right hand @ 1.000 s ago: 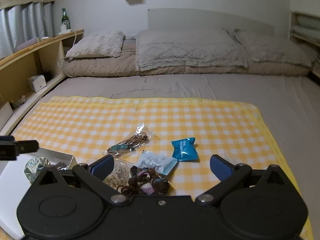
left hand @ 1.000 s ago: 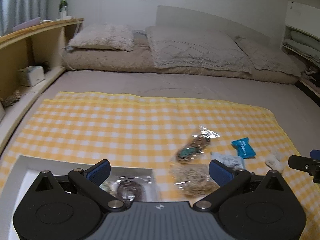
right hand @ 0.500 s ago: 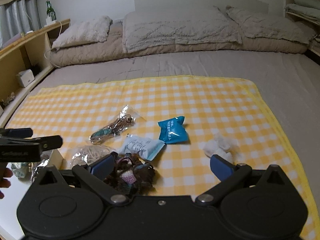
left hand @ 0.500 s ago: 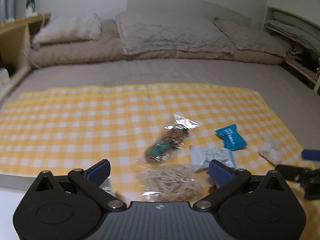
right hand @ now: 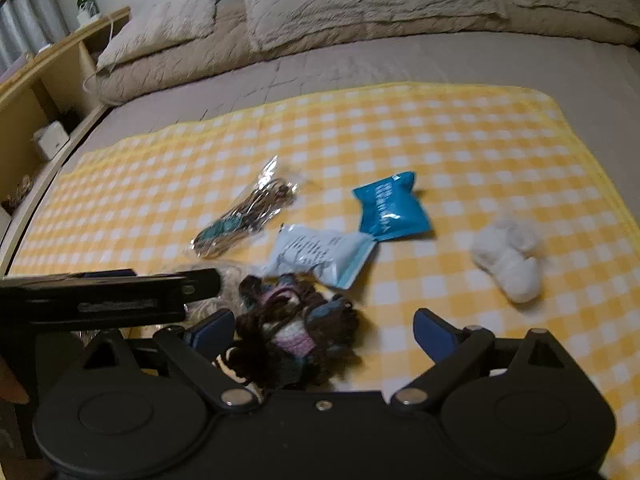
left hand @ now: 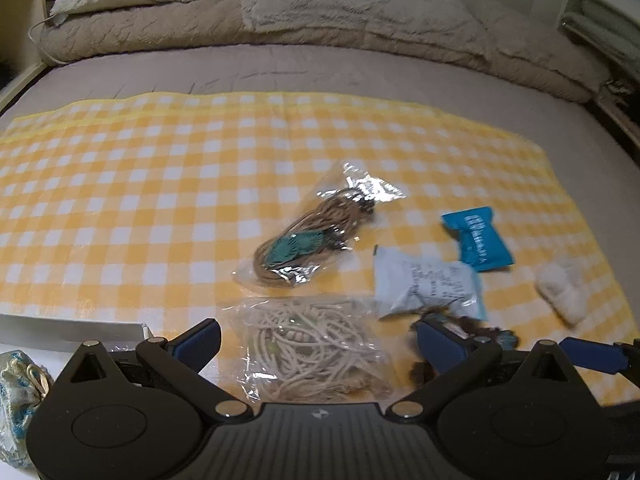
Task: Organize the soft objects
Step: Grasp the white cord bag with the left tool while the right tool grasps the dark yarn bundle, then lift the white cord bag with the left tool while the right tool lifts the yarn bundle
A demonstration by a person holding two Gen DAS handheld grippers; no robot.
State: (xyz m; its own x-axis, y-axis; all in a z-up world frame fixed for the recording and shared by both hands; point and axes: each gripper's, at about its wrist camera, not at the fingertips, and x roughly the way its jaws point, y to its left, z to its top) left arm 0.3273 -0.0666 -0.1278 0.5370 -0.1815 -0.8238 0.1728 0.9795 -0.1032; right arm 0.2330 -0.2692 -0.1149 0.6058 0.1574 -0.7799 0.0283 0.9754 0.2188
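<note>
Most soft items still lay loose on the checked cloth (left hand: 160, 168): the cord bag (left hand: 316, 356) sat between the left gripper (left hand: 316, 338)'s wide, empty jaws. At nine o'clock, the white box (left hand: 60, 330) held one pouch (left hand: 18, 384). The right gripper (right hand: 324, 332), its jaws wide and just narrowing, straddled the dark yarn bundle (right hand: 292, 332) without pressing it.

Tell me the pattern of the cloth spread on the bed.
Yellow-and-white checks on the cloth, clearest in the left wrist view.

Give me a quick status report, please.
Both jaws open, empty. Left gripper over cord bag; right gripper over dark yarn bundle. Nothing blocking.
</note>
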